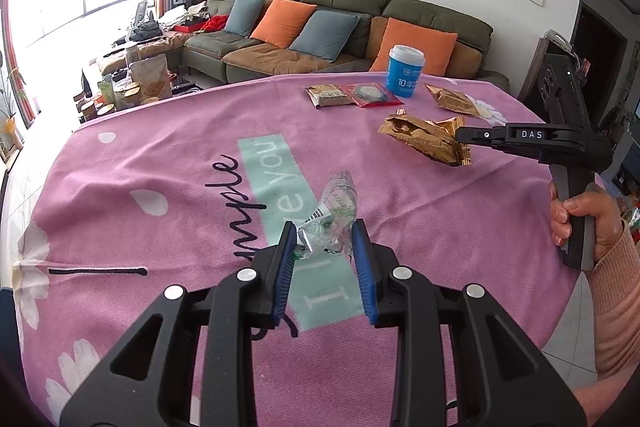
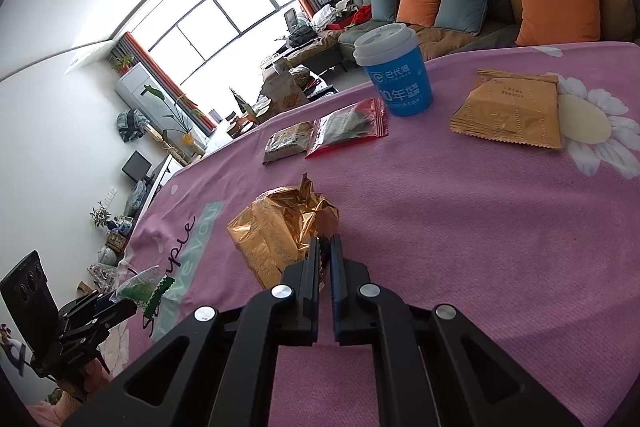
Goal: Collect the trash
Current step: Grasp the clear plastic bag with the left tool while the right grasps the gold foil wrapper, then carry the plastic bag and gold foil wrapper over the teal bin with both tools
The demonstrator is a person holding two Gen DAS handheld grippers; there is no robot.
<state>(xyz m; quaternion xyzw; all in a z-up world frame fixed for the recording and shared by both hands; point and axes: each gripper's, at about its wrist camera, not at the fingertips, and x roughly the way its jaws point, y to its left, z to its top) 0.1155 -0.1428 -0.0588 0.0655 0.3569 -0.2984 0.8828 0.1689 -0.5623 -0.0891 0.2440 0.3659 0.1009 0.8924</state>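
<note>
While the left gripper point(image 1: 325, 239) pinches a clear crumpled wrapper point(image 1: 334, 217) at lower centre, the right gripper point(image 2: 325, 247) clamps a gold wrapper point(image 2: 280, 231) — more packets point(image 2: 510, 109) and a blue cup point(image 2: 394, 71) lie on the pink-clothed desk point(image 2: 460, 227) toward the upper right.

"DAS" on right hand-held gripper point(image 1: 460, 135); "simple" on tablecloth point(image 1: 160, 155).
</note>
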